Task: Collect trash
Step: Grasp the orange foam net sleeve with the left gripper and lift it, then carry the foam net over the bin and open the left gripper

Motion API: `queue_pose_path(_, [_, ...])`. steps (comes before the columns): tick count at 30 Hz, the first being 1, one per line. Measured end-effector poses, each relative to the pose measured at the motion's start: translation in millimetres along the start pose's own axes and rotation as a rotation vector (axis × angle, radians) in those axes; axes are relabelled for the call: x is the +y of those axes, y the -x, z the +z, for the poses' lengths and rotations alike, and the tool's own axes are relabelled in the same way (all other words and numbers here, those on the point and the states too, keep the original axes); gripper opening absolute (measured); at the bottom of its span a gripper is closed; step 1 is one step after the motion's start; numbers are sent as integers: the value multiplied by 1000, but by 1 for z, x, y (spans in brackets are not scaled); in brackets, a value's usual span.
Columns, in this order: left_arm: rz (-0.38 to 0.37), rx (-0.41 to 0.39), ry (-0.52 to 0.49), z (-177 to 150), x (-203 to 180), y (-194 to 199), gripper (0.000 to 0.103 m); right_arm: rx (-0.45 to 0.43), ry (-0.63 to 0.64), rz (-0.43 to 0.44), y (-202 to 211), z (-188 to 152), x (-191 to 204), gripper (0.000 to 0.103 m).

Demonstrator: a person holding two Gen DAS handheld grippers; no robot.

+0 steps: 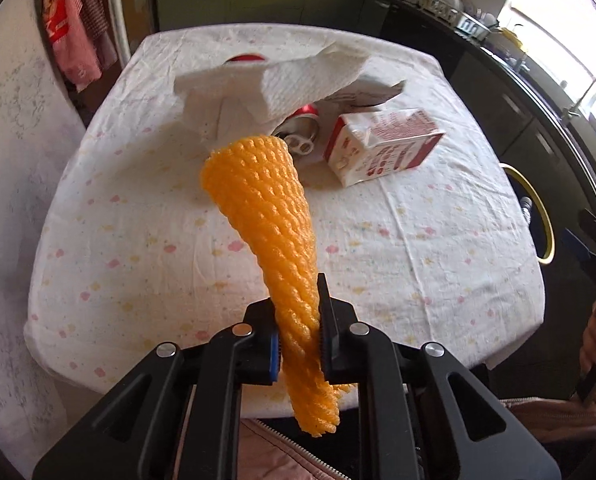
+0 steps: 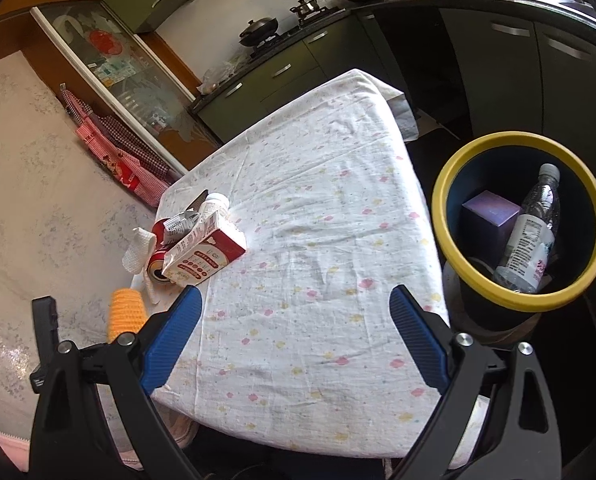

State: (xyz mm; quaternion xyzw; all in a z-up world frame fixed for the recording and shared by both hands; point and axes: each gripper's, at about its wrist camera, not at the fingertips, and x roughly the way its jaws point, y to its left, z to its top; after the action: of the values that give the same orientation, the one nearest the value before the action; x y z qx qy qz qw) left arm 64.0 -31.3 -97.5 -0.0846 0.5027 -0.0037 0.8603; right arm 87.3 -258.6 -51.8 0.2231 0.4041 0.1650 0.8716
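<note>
Left gripper [image 1: 300,344] clamps the orange foam net [image 1: 266,216].

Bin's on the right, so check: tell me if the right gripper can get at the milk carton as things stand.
Probably yes. The right gripper is open and empty, and bare tablecloth lies between it and the milk carton. Only the can and paper crowd the carton's far side.
</note>
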Motion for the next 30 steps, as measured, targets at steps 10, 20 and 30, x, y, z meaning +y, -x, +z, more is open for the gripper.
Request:
queue_pose_path(10, [-162,-122,-281,46,-102,27,15,-152,-73,-342,58,-7,-61,90])
queue_pose_path(20, [-384,-119,-569,104,-287,-5,15,-224,-225,-411,96,-12,-139,93])
queue_pose_path(30, [-361,-19,-639,126,-408,-110,32,-216,-276,-374,92,-13,-171,93])
